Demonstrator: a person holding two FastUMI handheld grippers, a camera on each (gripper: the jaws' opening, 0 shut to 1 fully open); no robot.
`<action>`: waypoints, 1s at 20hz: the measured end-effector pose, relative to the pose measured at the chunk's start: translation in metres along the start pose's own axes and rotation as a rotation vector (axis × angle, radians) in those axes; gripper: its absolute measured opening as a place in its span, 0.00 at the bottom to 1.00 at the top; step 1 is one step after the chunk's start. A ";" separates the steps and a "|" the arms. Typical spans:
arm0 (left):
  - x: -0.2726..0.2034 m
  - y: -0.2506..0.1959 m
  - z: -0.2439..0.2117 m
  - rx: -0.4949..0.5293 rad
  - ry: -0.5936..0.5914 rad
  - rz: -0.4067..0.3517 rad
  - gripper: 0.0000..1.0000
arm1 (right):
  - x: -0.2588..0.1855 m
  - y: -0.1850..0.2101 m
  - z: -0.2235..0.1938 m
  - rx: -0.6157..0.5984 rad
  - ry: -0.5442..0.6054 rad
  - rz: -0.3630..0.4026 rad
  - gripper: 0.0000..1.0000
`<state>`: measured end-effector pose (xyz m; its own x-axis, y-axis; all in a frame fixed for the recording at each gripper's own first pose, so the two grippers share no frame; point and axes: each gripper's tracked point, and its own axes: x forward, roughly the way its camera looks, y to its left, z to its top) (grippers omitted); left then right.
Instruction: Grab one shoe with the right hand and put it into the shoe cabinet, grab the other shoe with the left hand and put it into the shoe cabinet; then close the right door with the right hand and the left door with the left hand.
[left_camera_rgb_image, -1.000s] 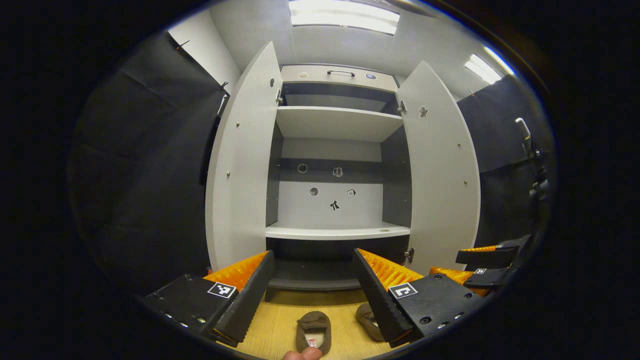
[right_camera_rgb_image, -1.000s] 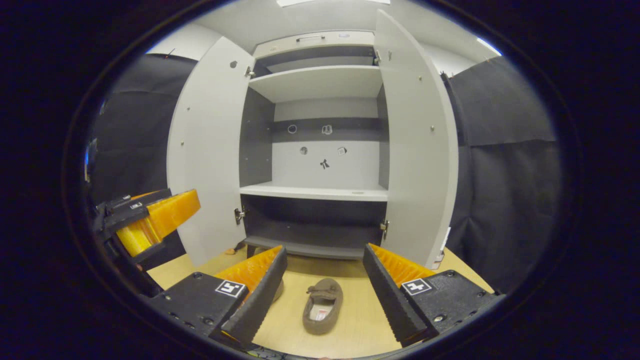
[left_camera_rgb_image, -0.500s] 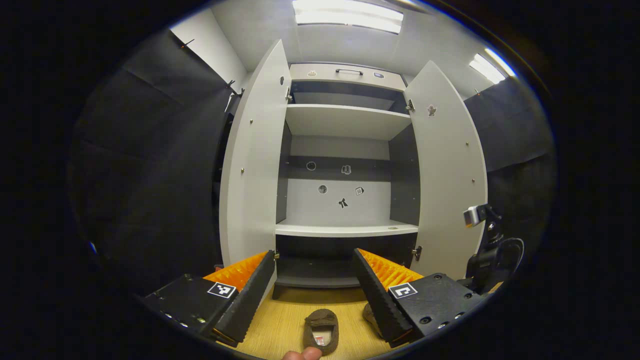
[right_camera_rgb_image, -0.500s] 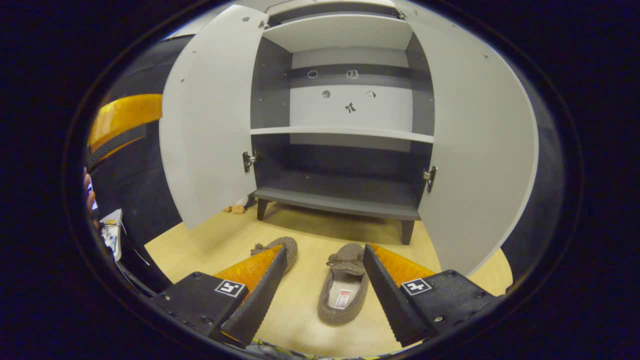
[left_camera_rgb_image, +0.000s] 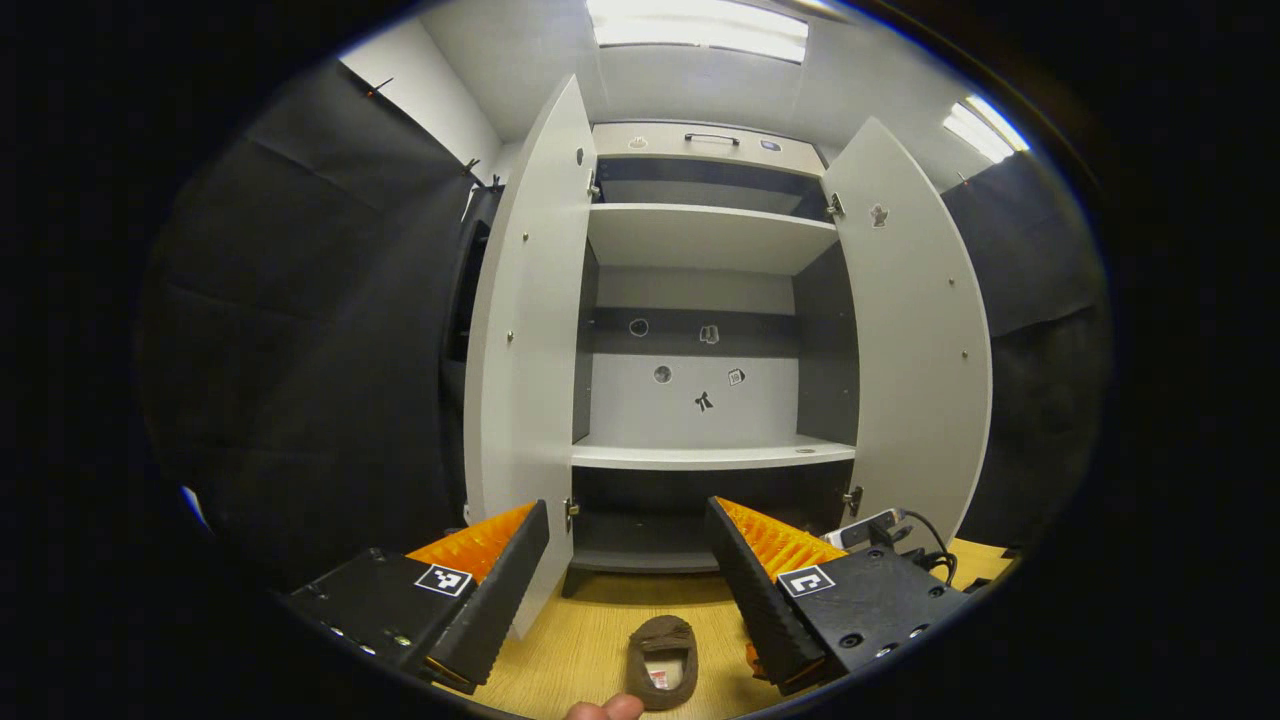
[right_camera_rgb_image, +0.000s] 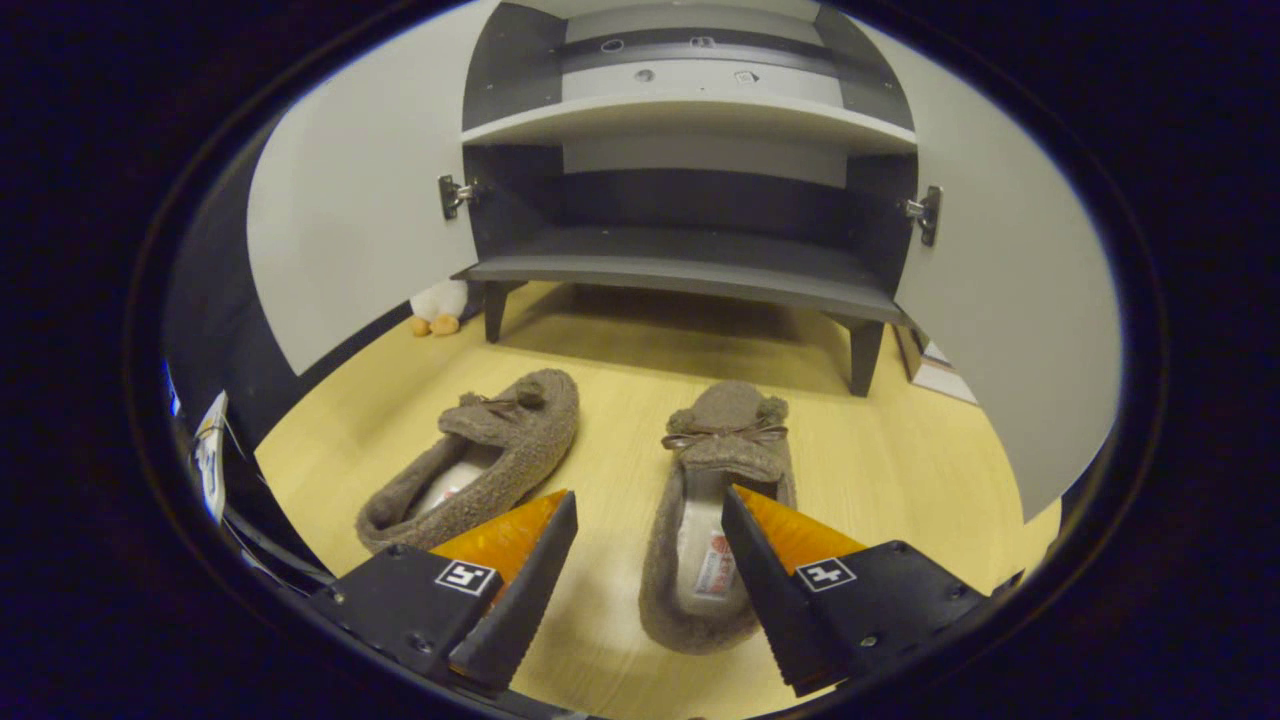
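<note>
Right-hand slipper (right_camera_rgb_image: 715, 500) flat on the wooden floor (right_camera_rgb_image: 900, 470), toe at 12 o'clock toward the shoe cabinet (right_camera_rgb_image: 690, 270); heel half lying between the fingers of the right gripper (right_camera_rgb_image: 645, 590), jaws spread wide, not touching it as far as can be told; left-hand slipper (right_camera_rgb_image: 480, 460) at 10 o'clock, just beside, toe angled to 1 o'clock; both cabinet doors swung open, left door (right_camera_rgb_image: 350, 220) at 9 o'clock, right door (right_camera_rgb_image: 1010, 300) at 3 o'clock; small plush toy (right_camera_rgb_image: 437, 305) by the cabinet's front leg. Left gripper (left_camera_rgb_image: 628, 590) held higher, jaws spread, holding nothing; one slipper (left_camera_rgb_image: 663, 655) on the floor at 6 o'clock; fingertip (left_camera_rgb_image: 605, 709) at the bottom edge.
</note>
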<state>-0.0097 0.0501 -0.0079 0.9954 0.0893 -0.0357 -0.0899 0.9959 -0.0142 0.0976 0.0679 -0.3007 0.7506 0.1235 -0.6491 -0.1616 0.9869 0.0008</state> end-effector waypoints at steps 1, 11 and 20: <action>0.002 0.001 -0.001 -0.001 0.003 0.002 0.95 | 0.006 -0.001 -0.002 -0.001 0.010 -0.004 0.93; 0.008 0.008 -0.006 -0.001 0.017 0.018 0.95 | 0.049 -0.016 -0.012 -0.041 0.043 -0.085 0.46; 0.010 0.006 -0.011 -0.013 0.030 0.003 0.95 | 0.038 -0.026 0.012 -0.103 -0.101 -0.071 0.06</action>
<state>-0.0003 0.0568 -0.0191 0.9936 0.0918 -0.0661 -0.0937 0.9952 -0.0275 0.1377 0.0478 -0.3162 0.8224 0.0690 -0.5647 -0.1667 0.9783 -0.1233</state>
